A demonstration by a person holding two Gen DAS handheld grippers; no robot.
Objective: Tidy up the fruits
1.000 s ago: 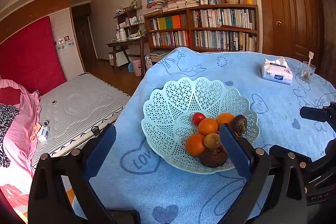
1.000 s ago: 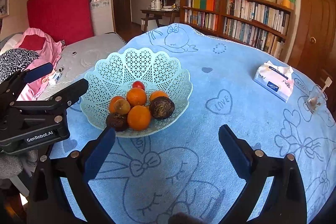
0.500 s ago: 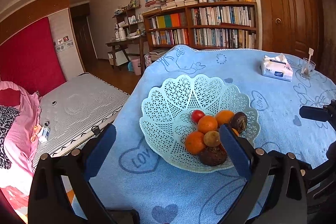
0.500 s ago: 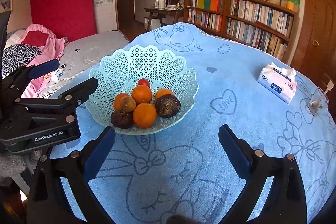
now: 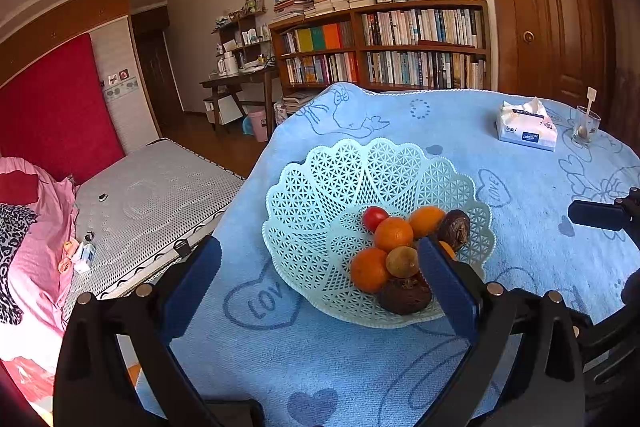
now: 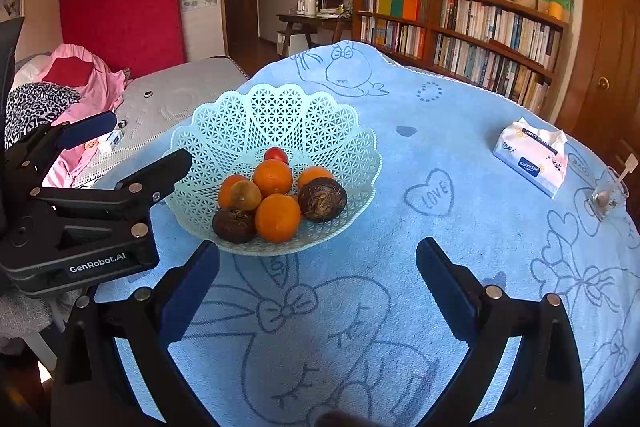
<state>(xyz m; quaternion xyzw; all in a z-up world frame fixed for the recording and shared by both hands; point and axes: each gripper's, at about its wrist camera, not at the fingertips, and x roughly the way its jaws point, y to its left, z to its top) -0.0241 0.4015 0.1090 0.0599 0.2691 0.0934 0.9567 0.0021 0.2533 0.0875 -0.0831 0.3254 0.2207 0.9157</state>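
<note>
Right wrist view is giving me the clearest look at the fruit: a pale mint plastic basket (image 6: 224,143), latticed all over with a scalloped rim, is sitting on the blue terry cloth (image 6: 400,267) printed with hearts and bows. Seven pieces are lying heaped in the near side of the basket, touching one another. Four oranges (image 6: 277,217) are showing smooth, glossy skins; a small red tomato (image 6: 276,154) is sitting at the far edge of the heap; two dark brown, wrinkled round fruits (image 6: 322,199) are flanking the nearest orange; a dull yellow-brown fruit (image 6: 245,195) is resting on top at the left of the heap.

I am holding my right gripper (image 6: 318,291) over bare cloth just nearside of the basket, its blue-padded jaws spread wide with nothing between them. My left gripper (image 5: 320,287) is hovering at the basket's near left rim, jaws spread wide too and holding nothing; in its own view the right-hand pad is overlapping the fruit heap.

Beyond the basket to the right, well apart, a soft tissue pack (image 6: 530,157) is lying on the cloth, and a clear glass (image 6: 606,197) with a spoon is standing past that.
</note>
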